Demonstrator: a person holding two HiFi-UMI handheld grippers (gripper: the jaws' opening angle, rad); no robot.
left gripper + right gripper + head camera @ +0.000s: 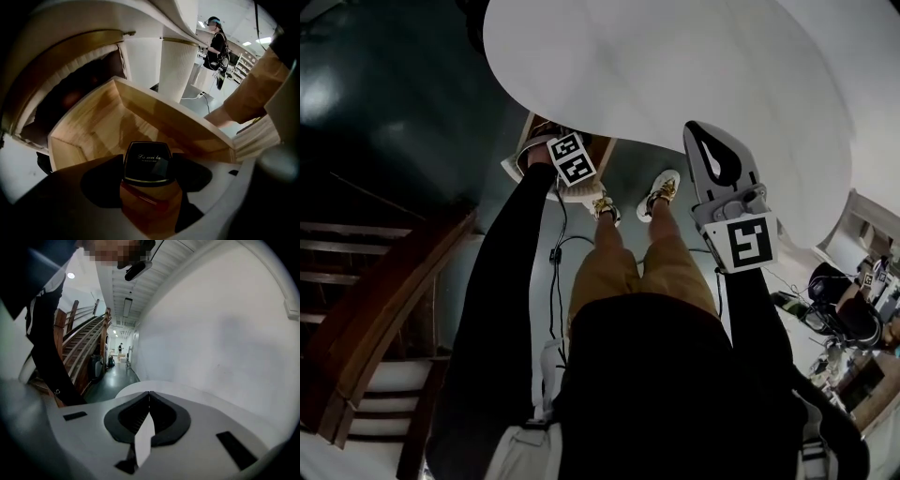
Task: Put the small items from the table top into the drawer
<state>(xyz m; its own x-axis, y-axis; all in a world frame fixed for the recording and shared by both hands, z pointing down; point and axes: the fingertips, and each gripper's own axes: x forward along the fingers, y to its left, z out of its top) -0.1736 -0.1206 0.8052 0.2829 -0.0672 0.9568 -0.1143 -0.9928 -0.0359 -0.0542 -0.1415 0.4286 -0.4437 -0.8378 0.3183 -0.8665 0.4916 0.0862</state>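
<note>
Desk [675, 66]: white round top, beneath the right gripper.
Drawer [93, 126]: open, wooden, straight ahead of and below the left gripper, with nothing in between.
Right gripper [149, 399]: jaws together, empty, farther from the drawer.
Left gripper [147, 174]: clamped on the compact.
Compact [147, 159]: black, lettered lid up, poised over the drawer's near edge.

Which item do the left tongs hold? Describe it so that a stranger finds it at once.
Below the rim of the round white table, a pale wooden drawer stands open. Over it the left tongs are shut on a small black case. Its rounded square lid with gold script sets it apart from the bare wood around.
</note>
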